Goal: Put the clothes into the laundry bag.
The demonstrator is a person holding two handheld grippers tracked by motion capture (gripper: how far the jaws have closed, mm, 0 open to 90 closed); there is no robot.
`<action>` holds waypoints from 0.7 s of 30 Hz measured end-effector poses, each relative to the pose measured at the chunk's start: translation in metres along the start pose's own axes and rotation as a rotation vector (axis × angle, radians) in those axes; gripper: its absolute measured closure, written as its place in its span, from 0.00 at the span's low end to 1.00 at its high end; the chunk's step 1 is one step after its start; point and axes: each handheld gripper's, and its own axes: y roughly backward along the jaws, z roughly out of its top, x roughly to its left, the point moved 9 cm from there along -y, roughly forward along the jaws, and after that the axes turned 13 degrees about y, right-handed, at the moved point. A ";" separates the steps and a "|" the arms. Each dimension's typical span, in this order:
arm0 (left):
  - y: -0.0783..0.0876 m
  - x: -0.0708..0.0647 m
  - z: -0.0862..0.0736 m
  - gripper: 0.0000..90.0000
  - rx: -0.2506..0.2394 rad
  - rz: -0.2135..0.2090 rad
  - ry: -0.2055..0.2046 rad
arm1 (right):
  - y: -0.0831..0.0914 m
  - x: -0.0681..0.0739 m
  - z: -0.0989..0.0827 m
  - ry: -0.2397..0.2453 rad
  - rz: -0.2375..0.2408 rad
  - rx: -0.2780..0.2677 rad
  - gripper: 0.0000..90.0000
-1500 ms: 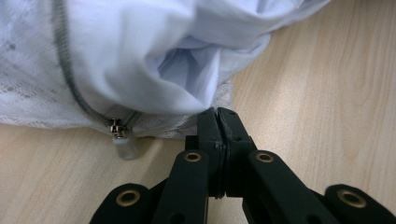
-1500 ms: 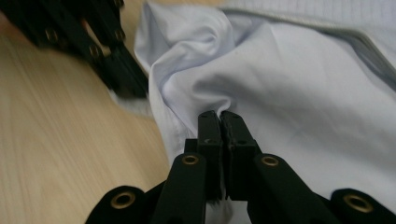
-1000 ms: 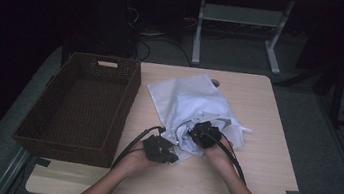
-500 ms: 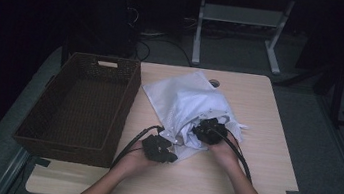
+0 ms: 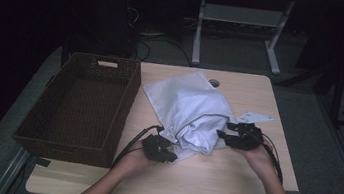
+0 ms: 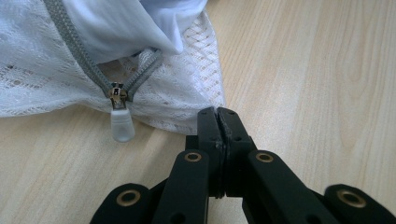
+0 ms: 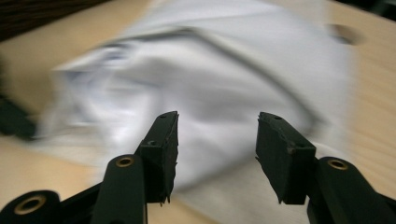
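White mesh bag (image 5: 193, 115) lies on surface (image 5: 229, 185) by basket (image 5: 83, 105). Left claw (image 6: 217, 113) pinched together at bag edge. Right claw (image 7: 217, 140) just been opening, nothing between.

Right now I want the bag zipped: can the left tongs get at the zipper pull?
Probably yes: the left tongs, shut, sit just beside the zipper pull on bare table; nothing lies between.

A pale wooden table (image 5: 229, 185) stands on grey carpet (image 5: 312, 90) in a dark room, a white desk frame (image 5: 240, 25) behind.
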 end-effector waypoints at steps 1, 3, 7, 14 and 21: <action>0.000 0.000 0.000 0.99 0.000 -0.001 0.000 | 0.001 -0.011 -0.006 -0.013 -0.031 0.014 0.54; 0.000 0.000 0.000 0.99 0.000 -0.002 0.001 | 0.000 -0.032 -0.022 -0.035 -0.094 0.059 0.54; 0.000 0.000 0.000 0.99 0.001 -0.002 0.004 | -0.011 -0.054 -0.044 -0.109 -0.105 0.096 0.55; 0.003 0.001 0.001 0.99 -0.016 -0.009 0.025 | -0.035 -0.053 -0.055 -0.143 -0.060 0.104 0.61; 0.005 0.003 0.002 0.99 -0.030 0.000 0.039 | -0.041 -0.049 -0.060 -0.145 -0.026 0.115 0.89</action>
